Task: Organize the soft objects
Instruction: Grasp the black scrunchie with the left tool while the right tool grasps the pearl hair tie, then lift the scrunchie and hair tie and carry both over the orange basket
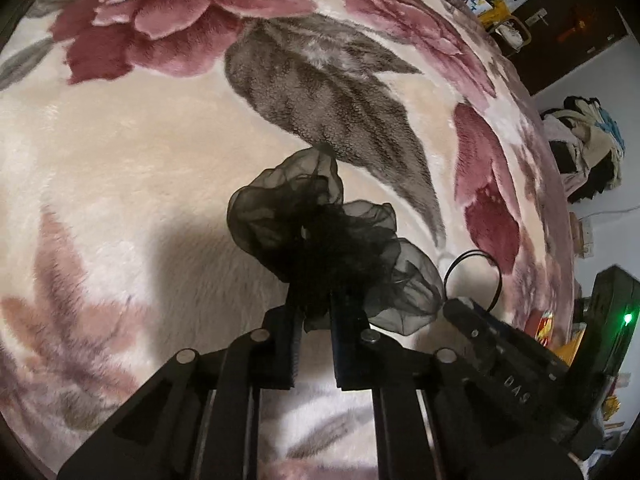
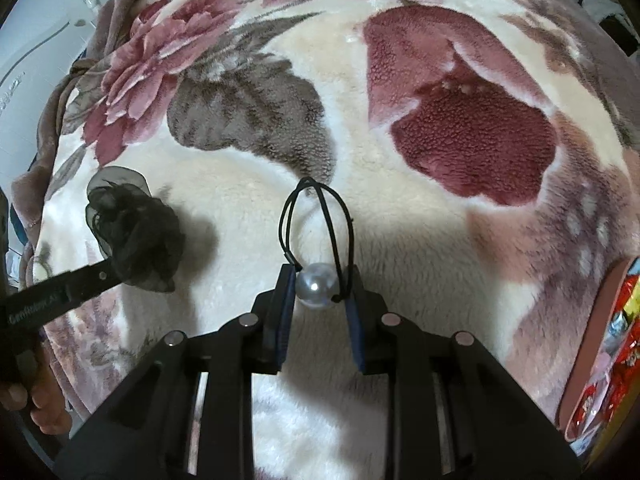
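A black sheer scrunchie [image 1: 320,232] lies on the floral fleece blanket [image 1: 140,168], and my left gripper [image 1: 316,312] is shut on its near edge. In the right wrist view the same scrunchie [image 2: 132,236] sits at the left with the left gripper [image 2: 100,276] reaching into it. A black elastic hair tie with a grey pearl bead [image 2: 316,286] rests at the centre, its loop [image 2: 320,216] stretching away. My right gripper [image 2: 320,280] is shut on the bead, the pads pressing from both sides. The left wrist view shows the tie's loop [image 1: 472,264] and the right gripper [image 1: 480,328] at lower right.
The blanket [image 2: 440,240] covers the whole bed. A pile of clothes [image 1: 584,148] lies beyond the bed's right edge, near a dark device with a green light [image 1: 612,312]. Red snack packets [image 2: 616,340] sit at the right edge. A hand [image 2: 40,408] holds the left gripper's handle.
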Tool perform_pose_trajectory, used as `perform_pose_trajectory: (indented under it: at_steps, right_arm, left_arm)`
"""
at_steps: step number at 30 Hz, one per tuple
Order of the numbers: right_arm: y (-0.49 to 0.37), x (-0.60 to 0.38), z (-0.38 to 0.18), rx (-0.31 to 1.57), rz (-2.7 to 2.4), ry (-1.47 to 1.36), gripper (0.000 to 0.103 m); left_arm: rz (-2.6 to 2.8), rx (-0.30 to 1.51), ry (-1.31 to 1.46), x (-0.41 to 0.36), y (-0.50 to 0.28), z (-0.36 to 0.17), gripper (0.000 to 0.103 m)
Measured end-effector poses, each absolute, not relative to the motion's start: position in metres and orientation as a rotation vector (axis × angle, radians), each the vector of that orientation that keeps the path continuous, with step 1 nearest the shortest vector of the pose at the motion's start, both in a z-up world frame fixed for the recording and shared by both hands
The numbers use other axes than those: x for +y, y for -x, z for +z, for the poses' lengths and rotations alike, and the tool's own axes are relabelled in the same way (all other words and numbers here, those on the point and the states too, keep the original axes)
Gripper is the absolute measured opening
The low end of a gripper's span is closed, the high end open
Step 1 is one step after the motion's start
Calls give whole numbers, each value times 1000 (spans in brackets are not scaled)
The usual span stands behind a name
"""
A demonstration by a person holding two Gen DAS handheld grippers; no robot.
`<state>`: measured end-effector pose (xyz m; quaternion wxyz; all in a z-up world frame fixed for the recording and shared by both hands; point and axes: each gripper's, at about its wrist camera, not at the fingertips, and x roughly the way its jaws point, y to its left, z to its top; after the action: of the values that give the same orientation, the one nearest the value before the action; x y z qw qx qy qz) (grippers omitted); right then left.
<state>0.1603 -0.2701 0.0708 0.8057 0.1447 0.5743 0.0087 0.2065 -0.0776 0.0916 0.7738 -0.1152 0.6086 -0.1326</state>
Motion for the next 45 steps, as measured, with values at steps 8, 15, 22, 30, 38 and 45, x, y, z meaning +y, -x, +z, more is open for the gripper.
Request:
perform_pose_trajectory:
  at_steps: [8, 15, 22, 30, 38, 45]
  right_arm:
    - [-127, -269, 96, 1191, 35, -322, 25]
    - [-88, -272, 113, 1177, 25, -345, 25]
    - [-49, -264, 121, 1180, 18, -351, 25]
    - [-13, -252, 133, 1167, 17, -339, 25]
    - [19, -246, 146, 1145, 6, -331, 25]
    - [37, -252, 162, 1109, -13, -336, 25]
  left_arm:
    - [-286, 1307, 216, -75, -168, 110, 11]
    - [-297, 1286, 165, -82, -126, 130, 11]
    - [-295, 1276, 107, -81, -86, 142, 11]
    - [-299, 1278, 57, -82, -43, 145, 11]
    - [-320, 1262, 44, -85, -12, 155, 11]
    - [-340, 1244, 27, -95, 6, 165, 11]
